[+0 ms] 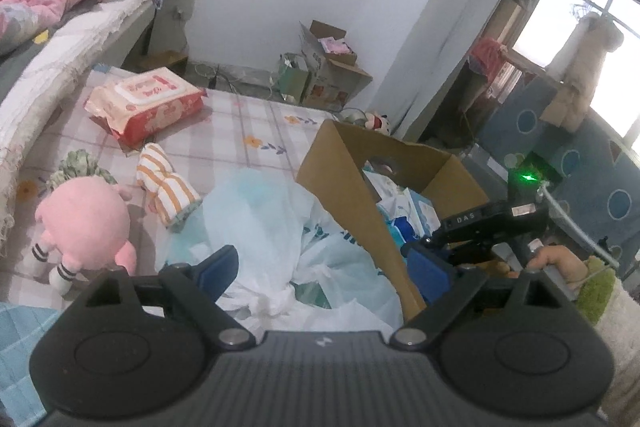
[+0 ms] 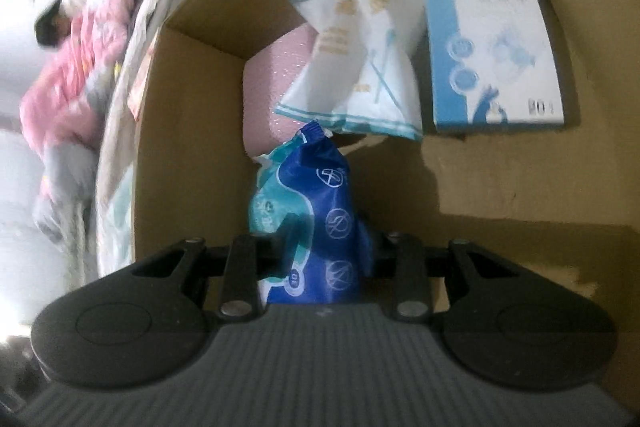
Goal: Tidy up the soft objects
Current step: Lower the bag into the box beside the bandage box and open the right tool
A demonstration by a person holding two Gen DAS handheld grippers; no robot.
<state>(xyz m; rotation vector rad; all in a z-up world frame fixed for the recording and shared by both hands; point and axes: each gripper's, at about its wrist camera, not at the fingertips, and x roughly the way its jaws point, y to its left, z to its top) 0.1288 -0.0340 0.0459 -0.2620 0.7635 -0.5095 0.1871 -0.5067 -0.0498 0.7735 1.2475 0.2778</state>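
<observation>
Right gripper (image 2: 320, 247) carries a blue packet (image 2: 320, 211) into the cardboard box (image 1: 340, 163); left gripper (image 1: 320, 267) waits with jaws wide apart.

From left to right in the left wrist view: a pink plush doll (image 1: 86, 223) lies on the checked mat (image 1: 248, 123), a red and white wipes pack (image 1: 146, 103) is behind it, a striped orange cloth (image 1: 166, 187) is beside the doll, then a white plastic bag (image 1: 280, 235) touches the box. The left jaws hang over this bag and hold nothing. In the right wrist view the jaws are closed on the blue packet, inside the box. Deeper in the box are a pink pack (image 2: 272, 99), a white and teal pouch (image 2: 360, 67) and a blue carton (image 2: 492, 47).
</observation>
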